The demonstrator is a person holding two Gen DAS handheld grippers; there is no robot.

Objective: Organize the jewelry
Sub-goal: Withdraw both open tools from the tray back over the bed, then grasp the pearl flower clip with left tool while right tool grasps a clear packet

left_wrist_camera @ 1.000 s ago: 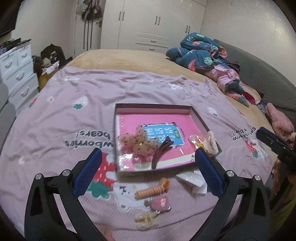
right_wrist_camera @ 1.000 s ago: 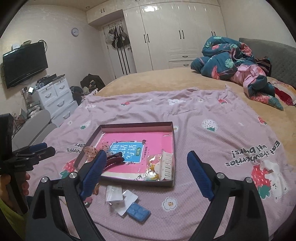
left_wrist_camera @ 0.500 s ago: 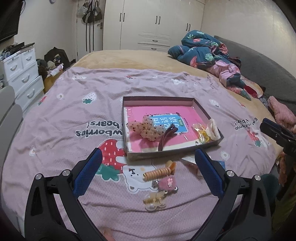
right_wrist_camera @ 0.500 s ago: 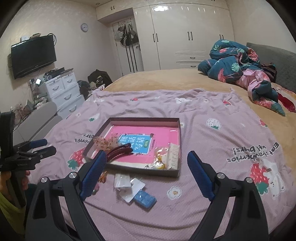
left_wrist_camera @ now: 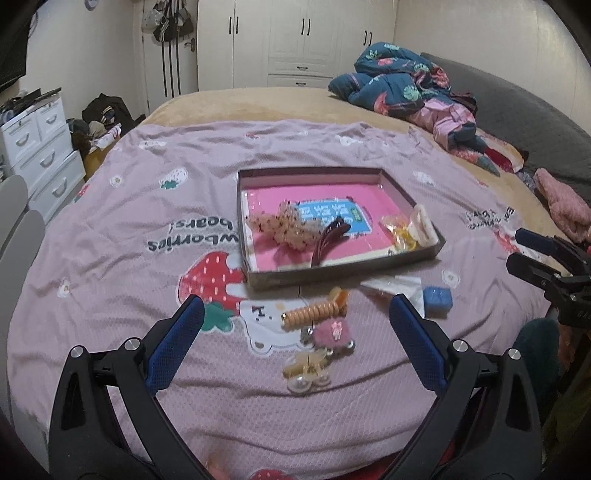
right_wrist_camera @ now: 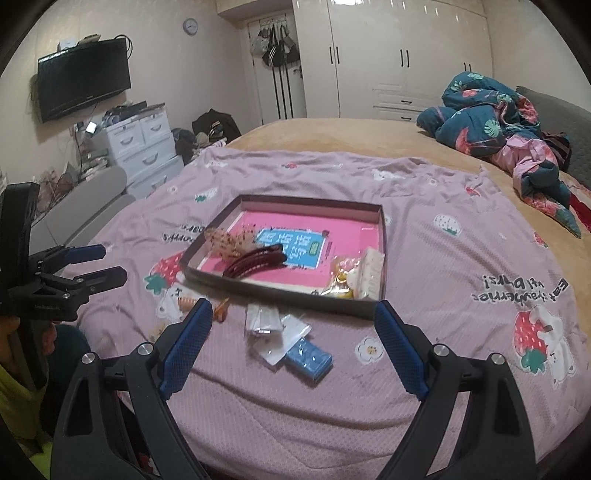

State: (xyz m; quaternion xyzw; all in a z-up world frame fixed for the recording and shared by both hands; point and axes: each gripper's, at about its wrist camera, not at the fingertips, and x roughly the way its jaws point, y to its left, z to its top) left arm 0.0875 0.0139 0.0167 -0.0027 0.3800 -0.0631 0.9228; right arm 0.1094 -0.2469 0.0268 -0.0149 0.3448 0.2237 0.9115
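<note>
Both the left gripper [left_wrist_camera: 295,325] and the right gripper [right_wrist_camera: 293,334] are held wide open and empty above the bedspread [left_wrist_camera: 110,236]. Hair accessories [left_wrist_camera: 314,332] are scattered just before the tray [left_wrist_camera: 343,275].

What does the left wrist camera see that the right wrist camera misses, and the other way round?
Only the left wrist view shows the fluffy pink hair clip and the pearl-trimmed beige clip on the bedspread. Only the right wrist view shows the black wall television and round wall clock. Both show the shallow brown cardboard tray and small blue box.
</note>
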